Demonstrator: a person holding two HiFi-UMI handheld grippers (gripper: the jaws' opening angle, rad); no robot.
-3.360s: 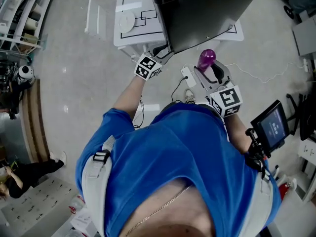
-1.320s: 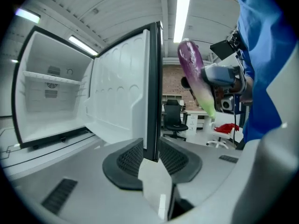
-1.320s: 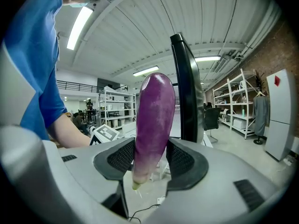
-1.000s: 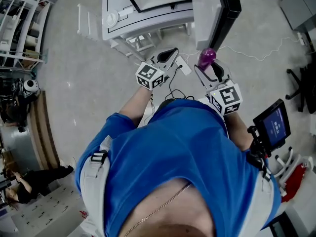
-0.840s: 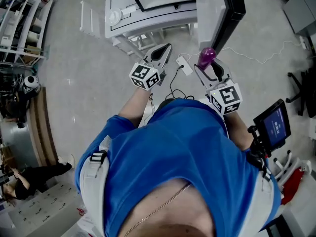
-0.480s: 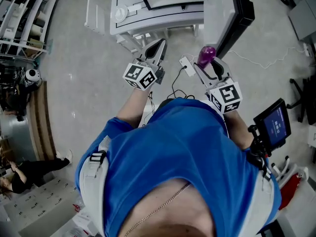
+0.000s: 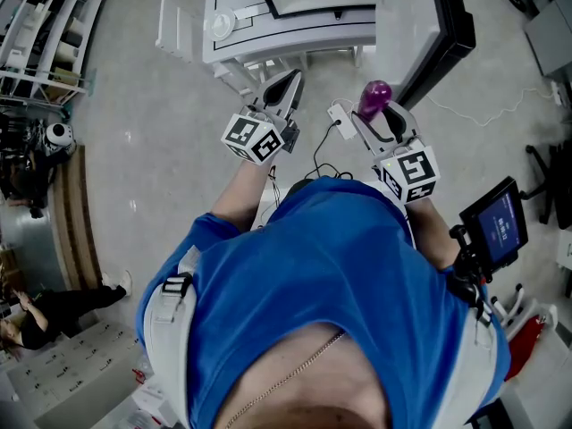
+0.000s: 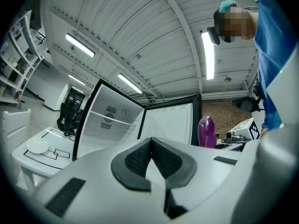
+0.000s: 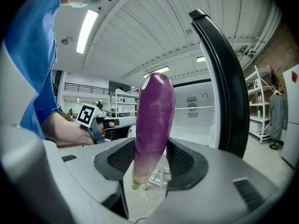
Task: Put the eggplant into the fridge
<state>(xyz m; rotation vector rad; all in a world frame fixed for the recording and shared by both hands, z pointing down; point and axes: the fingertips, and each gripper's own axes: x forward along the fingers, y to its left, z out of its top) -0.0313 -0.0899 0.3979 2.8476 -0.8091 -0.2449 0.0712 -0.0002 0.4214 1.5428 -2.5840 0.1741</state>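
Note:
The purple eggplant [image 7: 374, 99] stands upright between the pads of my right gripper [image 7: 376, 121], which is shut on its lower part. The right gripper view shows the eggplant [image 9: 154, 120] stem end down in the gripper [image 9: 150, 155]. The fridge [image 7: 313, 3] is just ahead with its black door [image 7: 444, 34] swung open to the right. Its white inside [image 8: 110, 122] and a shelf show in the left gripper view. My left gripper [image 7: 288, 86] hangs in front of the fridge, shut and empty, its pads [image 8: 140, 155] meeting at the tips. Beside it the eggplant [image 8: 206, 131] is in view.
Left of the fridge stands a white table [image 7: 234, 41] with a round disc [image 7: 220, 25] on it, and a white rack [image 7: 174, 29]. A power strip and cable [image 7: 338, 119] lie on the floor below the grippers. Shelving [image 7: 40, 25] is far left, a monitor [image 7: 496, 226] at right.
The fridge door, closed in the earliest frame, now stands open. Over the last second my left gripper rose and drew towards the fridge front. The right gripper kept its hold on the eggplant.

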